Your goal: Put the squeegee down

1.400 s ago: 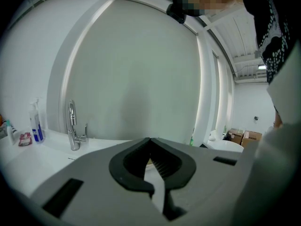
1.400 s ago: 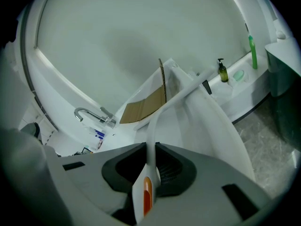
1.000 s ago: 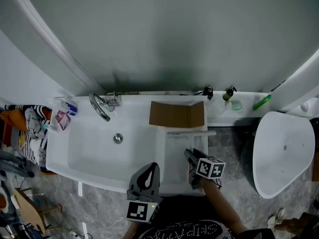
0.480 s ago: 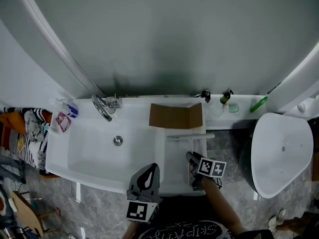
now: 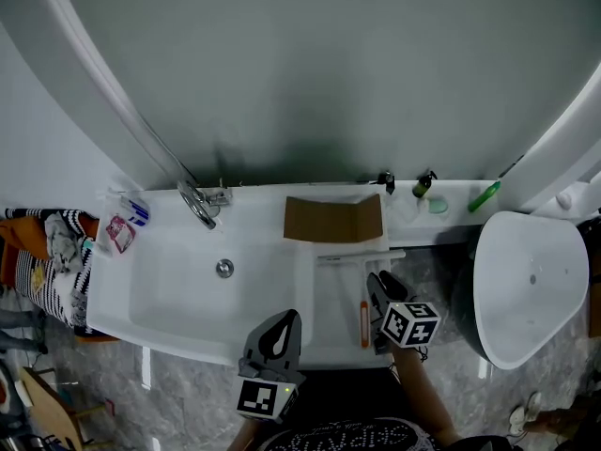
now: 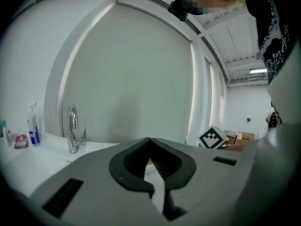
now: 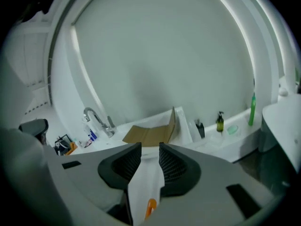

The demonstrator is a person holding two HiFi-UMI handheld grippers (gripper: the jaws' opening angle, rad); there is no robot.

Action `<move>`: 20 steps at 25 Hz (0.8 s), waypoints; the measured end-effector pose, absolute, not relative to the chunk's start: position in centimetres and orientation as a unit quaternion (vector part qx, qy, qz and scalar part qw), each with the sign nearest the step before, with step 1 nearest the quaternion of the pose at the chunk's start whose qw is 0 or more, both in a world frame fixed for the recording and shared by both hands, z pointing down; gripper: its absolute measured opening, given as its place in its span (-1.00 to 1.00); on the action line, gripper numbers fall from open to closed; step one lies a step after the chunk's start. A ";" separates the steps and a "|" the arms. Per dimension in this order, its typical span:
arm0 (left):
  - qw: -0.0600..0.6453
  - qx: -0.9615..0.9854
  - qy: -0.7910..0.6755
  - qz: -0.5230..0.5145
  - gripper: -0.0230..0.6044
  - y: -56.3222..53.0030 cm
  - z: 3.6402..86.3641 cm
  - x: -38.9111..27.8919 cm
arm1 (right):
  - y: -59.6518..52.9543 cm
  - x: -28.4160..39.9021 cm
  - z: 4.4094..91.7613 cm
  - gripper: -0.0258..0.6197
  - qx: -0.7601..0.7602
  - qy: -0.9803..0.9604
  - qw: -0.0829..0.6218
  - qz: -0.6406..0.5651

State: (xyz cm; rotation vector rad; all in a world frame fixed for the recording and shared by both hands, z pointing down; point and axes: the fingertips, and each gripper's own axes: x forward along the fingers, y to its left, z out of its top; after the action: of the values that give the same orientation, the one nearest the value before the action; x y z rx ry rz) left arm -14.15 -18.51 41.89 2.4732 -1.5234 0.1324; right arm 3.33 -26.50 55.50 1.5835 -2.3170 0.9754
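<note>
Orange-handled squeegee [image 5: 364,323] is lying flat on the white counter [image 5: 329,299] right of the basin [image 5: 178,294]. It's just beside the right gripper [image 5: 381,287], whose fingers are spread and not clamping anything. Left gripper [image 5: 279,325] hangs at the front edge, fingers pressed together, empty. Cardboard [image 5: 333,219] sits further back.

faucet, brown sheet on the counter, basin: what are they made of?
Faucet: looks like chromed metal, with mirror-bright highlights.
Brown sheet: likely cardboard, matte with fold creases.
Basin: glossy white, ceramic or acrylic; the look doesn't settle which.
</note>
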 end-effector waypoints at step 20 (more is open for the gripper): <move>0.072 0.878 -0.474 -0.007 -0.91 -16.7 36.8 -14.3 | -17.3 -0.9 37.0 -0.85 0.461 -0.884 0.003 0.078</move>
State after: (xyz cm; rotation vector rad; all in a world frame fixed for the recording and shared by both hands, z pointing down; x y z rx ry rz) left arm -14.28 -16.69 36.78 2.6385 -1.4235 -0.0218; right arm -0.93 -17.31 37.03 1.4456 -2.7720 0.2458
